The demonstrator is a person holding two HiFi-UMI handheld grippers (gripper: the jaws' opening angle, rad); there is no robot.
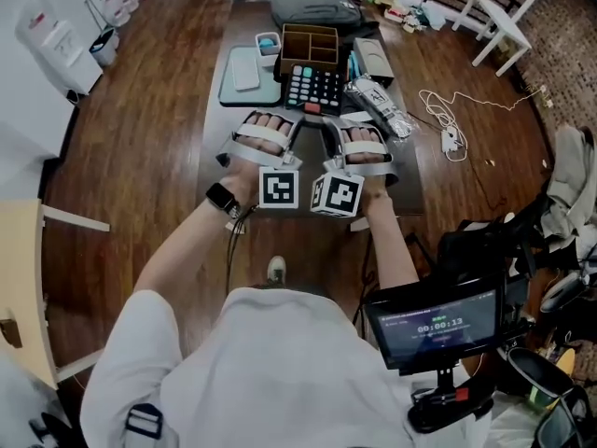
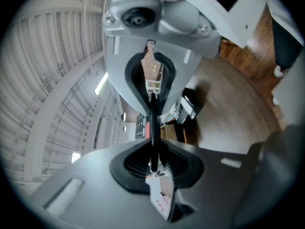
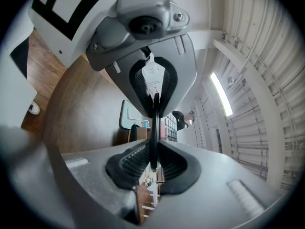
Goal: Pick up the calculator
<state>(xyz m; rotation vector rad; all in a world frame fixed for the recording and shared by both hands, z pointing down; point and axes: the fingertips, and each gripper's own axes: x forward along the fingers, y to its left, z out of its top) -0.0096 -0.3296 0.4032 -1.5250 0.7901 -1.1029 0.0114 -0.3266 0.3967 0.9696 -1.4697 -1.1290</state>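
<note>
The black calculator (image 1: 312, 89) lies flat on the dark wooden table (image 1: 308, 189), just in front of a brown divided box (image 1: 310, 45). A person holds both grippers side by side, just short of its near edge. My left gripper (image 1: 289, 119) points at the near left corner and my right gripper (image 1: 328, 127) at the near right. In the left gripper view the jaws (image 2: 153, 142) meet along a thin dark line with nothing between them, and the calculator's keys (image 2: 140, 126) show beyond. The right gripper (image 3: 153, 142) looks the same, with the calculator (image 3: 170, 126) ahead.
A teal tray (image 1: 233, 90) with a white item lies left of the calculator, and wrapped packages (image 1: 376, 99) lie to its right. A grey bag (image 1: 315, 9) sits at the table's far end. A white cable (image 1: 448, 124) trails on the floor at right.
</note>
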